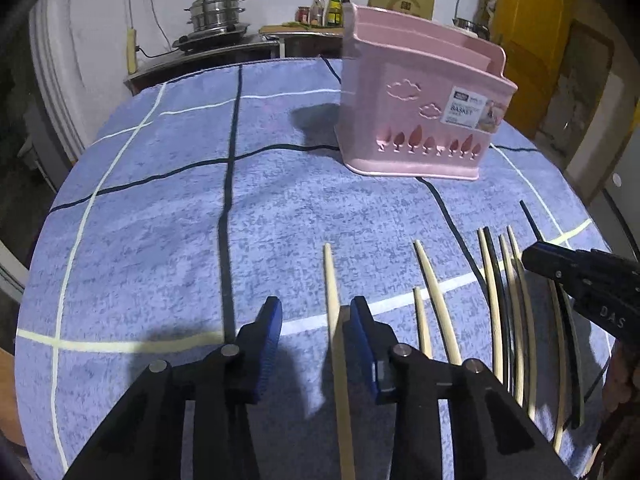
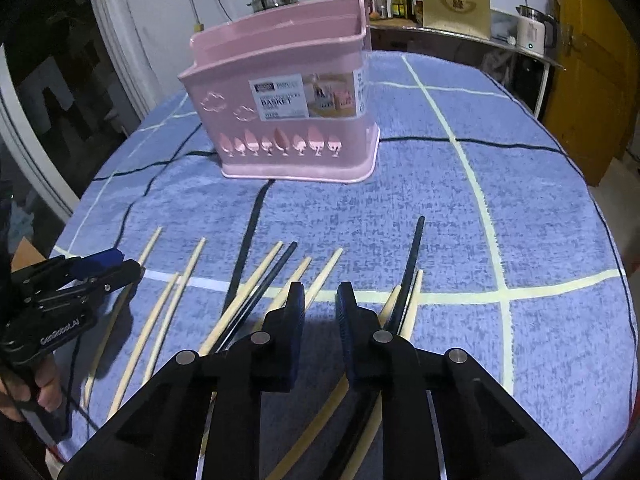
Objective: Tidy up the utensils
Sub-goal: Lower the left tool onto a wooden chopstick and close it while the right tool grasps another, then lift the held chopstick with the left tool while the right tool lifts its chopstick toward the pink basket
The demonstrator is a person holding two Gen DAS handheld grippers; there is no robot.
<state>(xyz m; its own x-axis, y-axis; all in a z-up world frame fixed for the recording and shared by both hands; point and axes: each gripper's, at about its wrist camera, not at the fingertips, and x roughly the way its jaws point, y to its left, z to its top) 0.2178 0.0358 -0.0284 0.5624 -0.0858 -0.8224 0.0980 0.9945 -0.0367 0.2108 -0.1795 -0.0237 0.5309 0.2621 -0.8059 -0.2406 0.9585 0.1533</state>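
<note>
Worktop (image 1: 160, 220) w/ blue checked cloth; stove & steel pot (image 1: 214, 10) behind. Pink basket (image 1: 420, 112) at far side, chopsticks (image 2: 240, 304) strewn near edge. Left gripper (image 1: 316, 312) & right gripper (image 2: 320, 296) angled down over chopsticks, jaws narrow, gripping nothing.

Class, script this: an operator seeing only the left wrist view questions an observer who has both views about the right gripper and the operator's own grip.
Operator: Is the right gripper holding anything?
Observer: No. The right gripper is open, with only tablecloth showing between its tips.
Operator: What holds my left gripper?
Observer: A hand wraps the handle below the left gripper, at the picture's left edge.
</note>
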